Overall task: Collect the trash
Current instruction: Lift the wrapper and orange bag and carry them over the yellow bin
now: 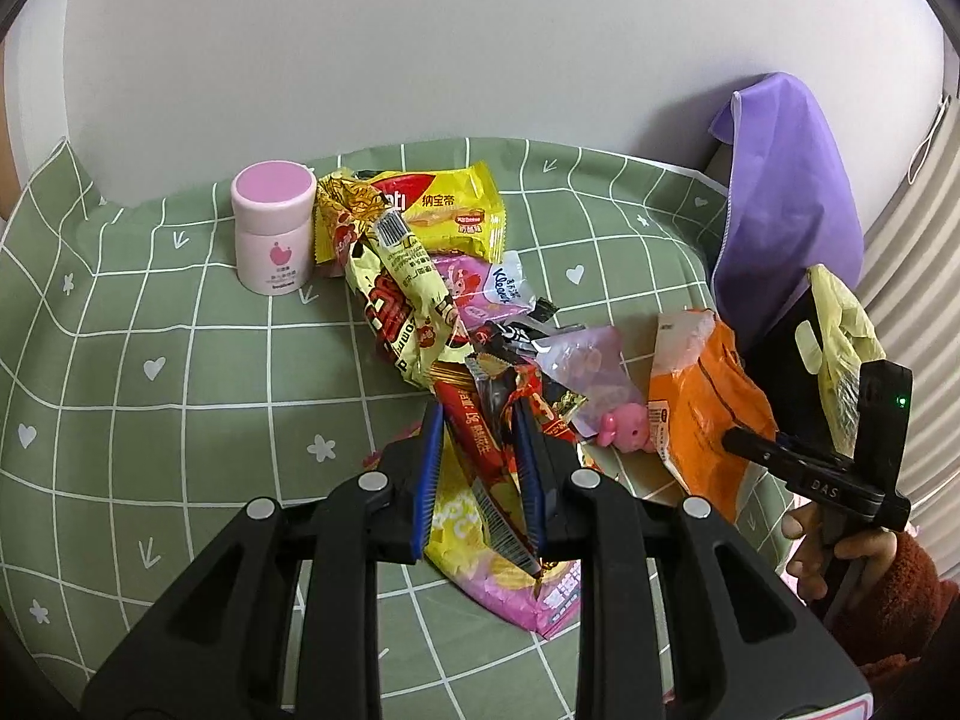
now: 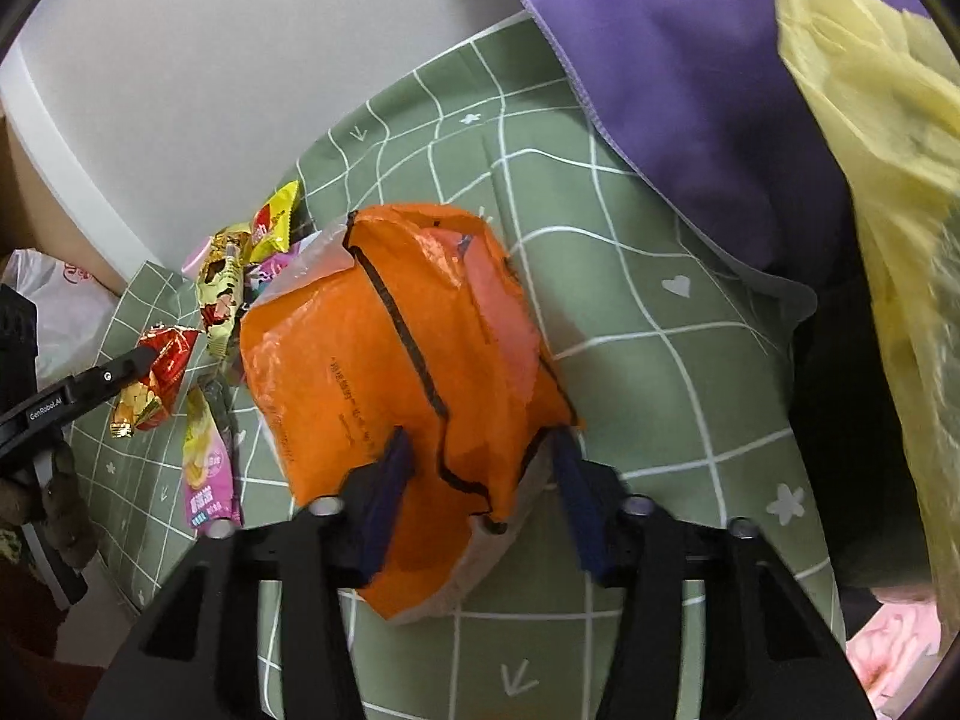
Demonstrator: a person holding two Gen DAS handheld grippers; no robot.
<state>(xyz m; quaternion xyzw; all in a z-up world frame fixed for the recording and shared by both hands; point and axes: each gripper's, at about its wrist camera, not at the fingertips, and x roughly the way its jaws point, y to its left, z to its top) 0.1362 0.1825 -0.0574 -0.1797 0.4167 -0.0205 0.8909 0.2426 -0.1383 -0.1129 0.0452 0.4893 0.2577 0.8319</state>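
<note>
The left gripper (image 1: 480, 414) is clamped on a crumpled red foil wrapper (image 1: 516, 402); the right gripper (image 2: 480, 450), fingers apart, straddles a crinkled orange plastic packet (image 2: 384, 360).

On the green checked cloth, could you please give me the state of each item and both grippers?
Left gripper: shut on red wrapper.
Right gripper: open, straddling orange packet.
Orange packet: torn open, lying flat.
Pink jar: upright, lid on.
Yellow bag: hanging at the right.
</note>
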